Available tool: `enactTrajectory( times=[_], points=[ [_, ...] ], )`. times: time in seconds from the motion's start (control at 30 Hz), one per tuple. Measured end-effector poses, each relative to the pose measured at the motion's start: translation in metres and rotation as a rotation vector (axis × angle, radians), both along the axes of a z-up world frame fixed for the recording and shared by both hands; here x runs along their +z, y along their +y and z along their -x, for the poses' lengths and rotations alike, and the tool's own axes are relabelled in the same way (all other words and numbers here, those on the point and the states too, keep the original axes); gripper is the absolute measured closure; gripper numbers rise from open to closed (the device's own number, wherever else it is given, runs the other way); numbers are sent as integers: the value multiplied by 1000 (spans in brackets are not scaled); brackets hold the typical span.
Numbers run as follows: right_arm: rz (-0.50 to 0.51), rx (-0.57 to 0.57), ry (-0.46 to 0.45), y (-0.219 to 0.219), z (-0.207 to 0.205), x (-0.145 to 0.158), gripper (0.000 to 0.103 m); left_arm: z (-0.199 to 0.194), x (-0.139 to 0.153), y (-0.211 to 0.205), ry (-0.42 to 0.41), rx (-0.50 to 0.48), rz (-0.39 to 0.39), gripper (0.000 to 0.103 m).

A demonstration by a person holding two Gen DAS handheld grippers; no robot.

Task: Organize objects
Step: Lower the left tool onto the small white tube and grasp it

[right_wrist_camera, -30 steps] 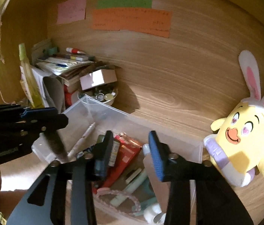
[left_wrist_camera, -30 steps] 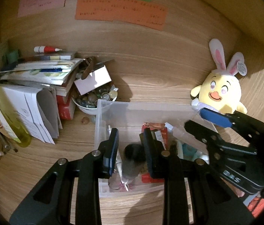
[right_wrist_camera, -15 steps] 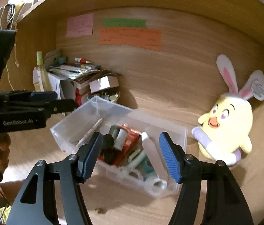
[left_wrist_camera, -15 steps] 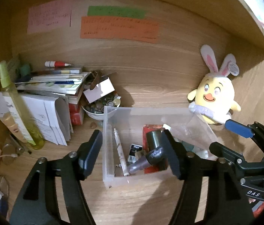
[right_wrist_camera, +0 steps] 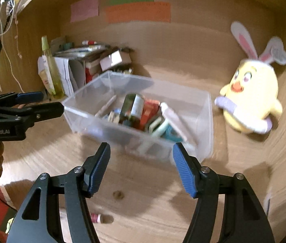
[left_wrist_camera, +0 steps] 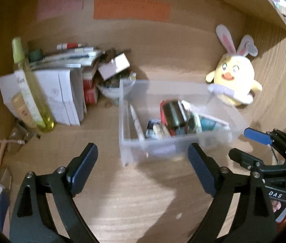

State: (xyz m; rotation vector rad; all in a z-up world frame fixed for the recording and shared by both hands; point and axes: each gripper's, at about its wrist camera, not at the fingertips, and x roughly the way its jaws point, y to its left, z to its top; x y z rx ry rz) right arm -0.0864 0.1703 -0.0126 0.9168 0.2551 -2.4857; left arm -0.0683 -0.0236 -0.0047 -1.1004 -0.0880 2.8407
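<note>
Landmark: the clear plastic bin [left_wrist_camera: 134, 147] on the wooden desk [left_wrist_camera: 139, 198]; every place below is given relative to it.
Bin contents: a jumble of small items, among them a dark cylindrical can [left_wrist_camera: 173, 114] lying on a red packet [right_wrist_camera: 150, 109], a white pen [left_wrist_camera: 136, 119] along the left wall, and teal tubes [left_wrist_camera: 208, 123] at the right end (labels too blurred to read).
Left gripper [left_wrist_camera: 143, 162]: in front of the bin's near wall, just short of it; its jaws have just been opening and now stand wide apart, with nothing between the blue pads.
Right gripper [right_wrist_camera: 142, 166]: also before the near wall, toward the bin's right half; jaws parted to a middling gap, gripping nothing.
Plush chick with rabbit ears [right_wrist_camera: 252, 95]: right of the bin, against the back panel, close to its far right corner.
Bowl of small oddments [left_wrist_camera: 114, 89]: behind the bin's far left corner, almost touching it.
Stack of books and papers [left_wrist_camera: 61, 81]: left of the bin, beyond the bowl.
Yellow-green bottle [left_wrist_camera: 31, 93]: further left, leaning on the papers.
Coloured paper notes [left_wrist_camera: 130, 8]: on the back panel, above the bin.
Small pink-capped tube [right_wrist_camera: 98, 217]: on the desk well in front of the bin, near the right gripper's left finger.
</note>
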Motion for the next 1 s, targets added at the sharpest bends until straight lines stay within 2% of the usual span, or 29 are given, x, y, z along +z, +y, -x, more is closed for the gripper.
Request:
enactTrajectory(
  times=[0.33,0.47,0.57,0.63,0.67,0.77,0.9,1.0],
  points=[
    [7,30,-155,-7,-7,-46,44,-16,-42,-2,-129,-11,-36,12],
    [-7,51,-189,-10,-9,-57,56,-22,-51,-1,-165,-20,-39,12],
    [-19,71,-210,-13,-9,-63,73,-26,-53,2,-169,-26,-26,12],
    [-46,75,-194,-16,-11,-66,80,-29,-52,1,-157,-26,-27,12],
    [-50,82,-188,-17,-12,-66,89,-30,-52,1,-157,-30,-33,12],
    [-44,73,-186,-15,-12,-65,90,-33,-52,5,-165,-61,-54,12],
    [-9,34,-178,-3,-9,-59,90,-38,-57,23,-193,-159,-81,12],
    [25,-12,-167,10,-8,-52,90,-44,-61,40,-205,-220,-58,12]
  ],
)
